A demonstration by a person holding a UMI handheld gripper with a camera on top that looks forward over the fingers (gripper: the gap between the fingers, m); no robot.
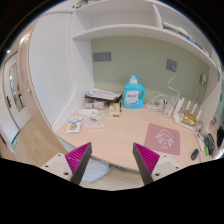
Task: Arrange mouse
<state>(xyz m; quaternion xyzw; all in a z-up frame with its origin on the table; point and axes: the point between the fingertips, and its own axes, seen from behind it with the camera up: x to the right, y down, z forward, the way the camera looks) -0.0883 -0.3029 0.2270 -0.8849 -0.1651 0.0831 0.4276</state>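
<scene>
My gripper (112,152) is held back from a light wooden desk (120,135) and is open, with nothing between its magenta pads (78,160). On the right part of the desk lies a pink square mouse mat (162,137). Just right of the mat sits a small dark object (196,152) that may be the mouse; I cannot tell for sure. It lies well beyond my right finger.
A blue bottle (134,93) stands at the back of the desk beside a flat box (100,98). Small items (75,125) lie on the desk's left part, a white rack (186,108) stands at the back right, and a shelf (120,30) hangs above.
</scene>
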